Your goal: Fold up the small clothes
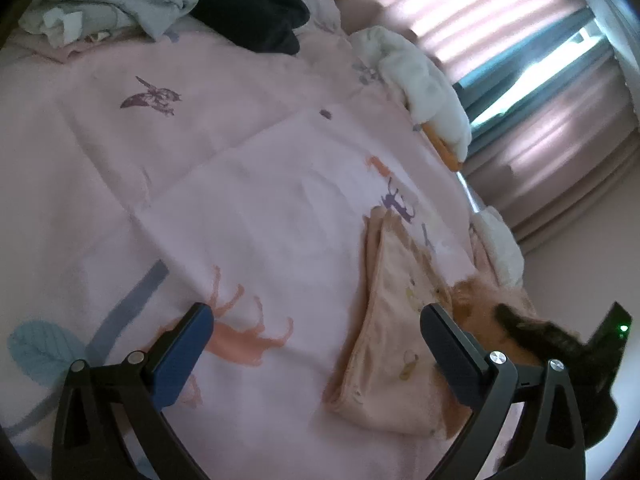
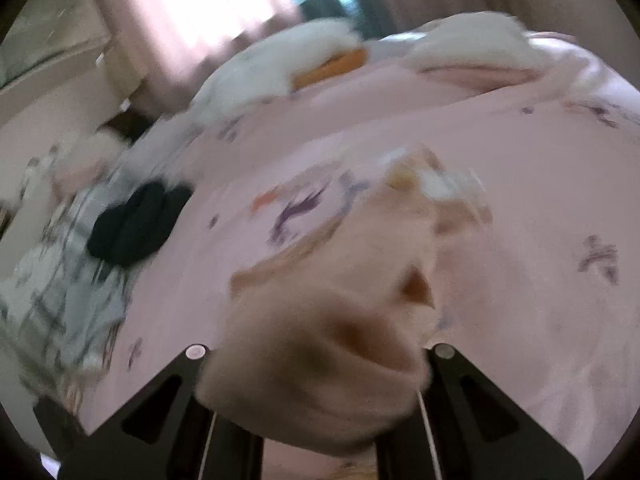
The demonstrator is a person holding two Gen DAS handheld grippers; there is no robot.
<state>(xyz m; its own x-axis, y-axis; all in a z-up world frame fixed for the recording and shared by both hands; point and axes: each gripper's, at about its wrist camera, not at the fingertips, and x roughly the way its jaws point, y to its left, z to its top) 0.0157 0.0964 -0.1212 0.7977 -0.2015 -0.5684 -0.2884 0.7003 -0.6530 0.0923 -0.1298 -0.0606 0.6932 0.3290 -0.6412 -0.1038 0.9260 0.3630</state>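
Note:
A small peach garment (image 1: pixel 394 344) lies on the pink printed bedsheet (image 1: pixel 248 208), folded along its left edge. My left gripper (image 1: pixel 316 340) is open and empty above the sheet, its right finger (image 1: pixel 452 354) over the garment's right side. In the blurred right wrist view the same peach garment (image 2: pixel 320 344) bunches over my right gripper (image 2: pixel 316 364) and hides the fingertips; the gripper looks shut on its near edge, lifting it off the sheet (image 2: pixel 540 280).
A grey garment (image 1: pixel 120 4) and a dark garment (image 1: pixel 248 8) lie piled at the far side of the bed. A white plush toy (image 1: pixel 424 80) lies by the striped curtains (image 1: pixel 520 40). A dark garment (image 2: pixel 136 224) lies left in the right wrist view.

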